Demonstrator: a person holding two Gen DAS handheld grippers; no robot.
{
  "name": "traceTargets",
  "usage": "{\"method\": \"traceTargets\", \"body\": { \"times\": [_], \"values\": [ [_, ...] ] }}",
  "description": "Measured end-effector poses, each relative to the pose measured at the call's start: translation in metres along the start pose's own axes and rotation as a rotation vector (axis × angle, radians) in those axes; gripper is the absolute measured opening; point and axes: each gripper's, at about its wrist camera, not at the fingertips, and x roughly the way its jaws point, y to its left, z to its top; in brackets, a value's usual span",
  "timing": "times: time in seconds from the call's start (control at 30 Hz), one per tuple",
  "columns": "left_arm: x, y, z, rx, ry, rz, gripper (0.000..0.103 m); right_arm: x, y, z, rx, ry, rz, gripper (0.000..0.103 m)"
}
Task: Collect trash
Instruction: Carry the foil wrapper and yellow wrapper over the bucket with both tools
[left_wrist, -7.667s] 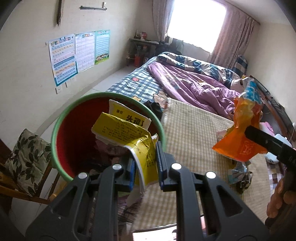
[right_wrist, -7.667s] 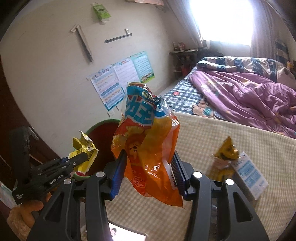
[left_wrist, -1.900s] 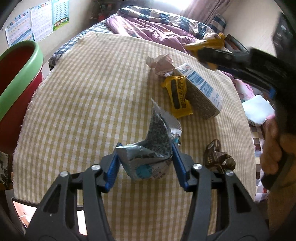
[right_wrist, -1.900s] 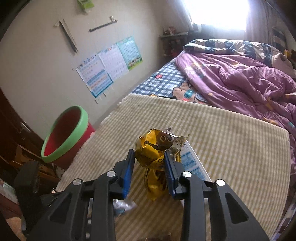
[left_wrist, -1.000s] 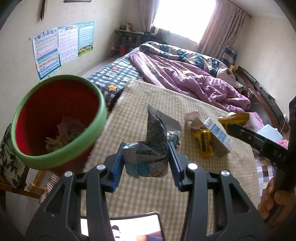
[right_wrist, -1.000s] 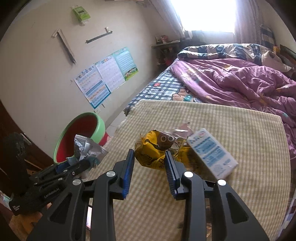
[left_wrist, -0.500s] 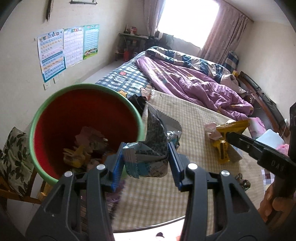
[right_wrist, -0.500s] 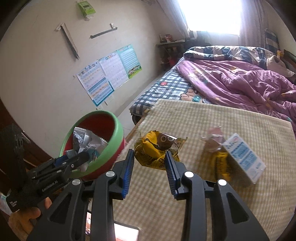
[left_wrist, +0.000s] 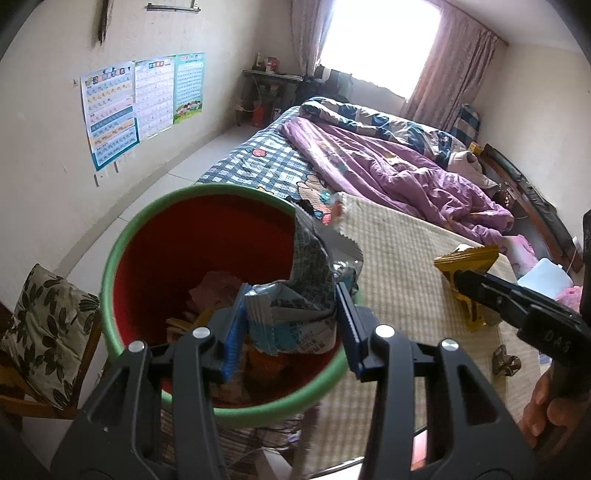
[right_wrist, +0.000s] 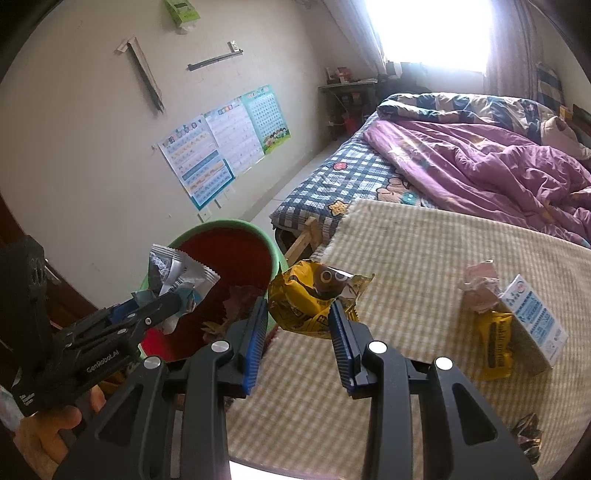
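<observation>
Checked mat: blue-white carton, yellow wrapper, brown wrapper.

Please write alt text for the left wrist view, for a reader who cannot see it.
The left tool grips a crumpled grey-and-white wrapper above a red bin with a green rim that already holds trash. To the right, the right tool carries a yellow wrapper over a checked tablecloth.

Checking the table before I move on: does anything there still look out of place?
Yes. Litter lies on the checked cloth: a crumpled pink scrap, a yellow wrapper against a blue-and-white carton, and a dark wrapper near the edge. Both claws hold wrappers not yet dropped in the bin.
</observation>
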Motion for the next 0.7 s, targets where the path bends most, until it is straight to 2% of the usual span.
{"method": "traceTargets", "body": {
  "times": [0.7],
  "values": [
    [0.012,0.065,0.001,-0.054,0.035,0.03,0.043,0.06,0.071,0.015,-0.118,0.075,0.036,0.034]
  ]
}}
